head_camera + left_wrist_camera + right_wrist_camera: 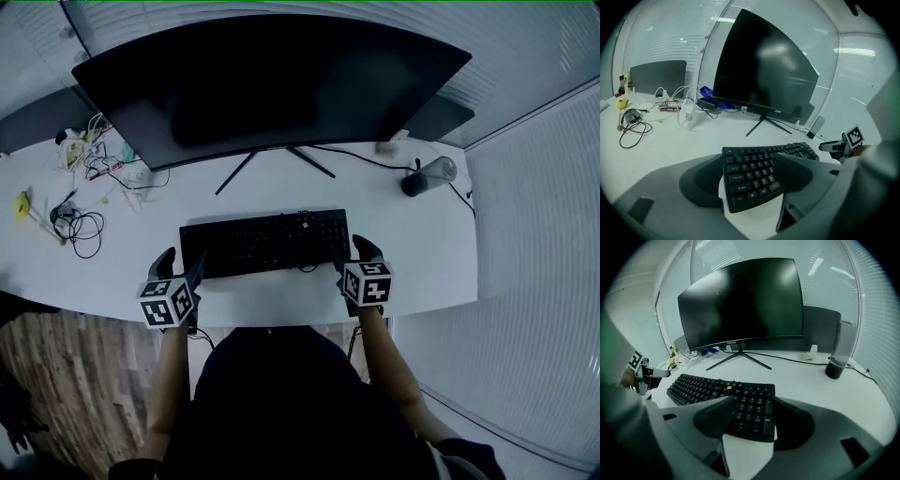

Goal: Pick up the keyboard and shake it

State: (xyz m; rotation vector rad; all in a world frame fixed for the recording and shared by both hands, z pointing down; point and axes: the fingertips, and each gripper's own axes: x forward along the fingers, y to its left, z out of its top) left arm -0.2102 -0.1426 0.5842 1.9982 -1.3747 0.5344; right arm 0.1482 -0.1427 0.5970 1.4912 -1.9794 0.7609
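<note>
You're at a white counter (427,253) in a room with pale slatted blinds, and wood floor (75,375) shows past its left end. A big dark monitor (272,84) stands at the back on a splayed stand. A tangle of cables (84,230) lies far left, and a dark cylinder (429,175) stands back right, well apart from your work.

The counter's front edge runs just under both grippers, right by your body. The strip between the keyboard (265,242) and the monitor's stand is bare, and so is the stretch to the right, out to the curved end.

The keyboard lies flat near the front edge, square to you. Your left gripper (183,262) has its fingers (701,183) spread apart around the keyboard's left end. One sits outside the short edge and the other over the keys. Your right gripper (352,253) mirrors that, with its fingers (797,420) apart and the right end between them.
</note>
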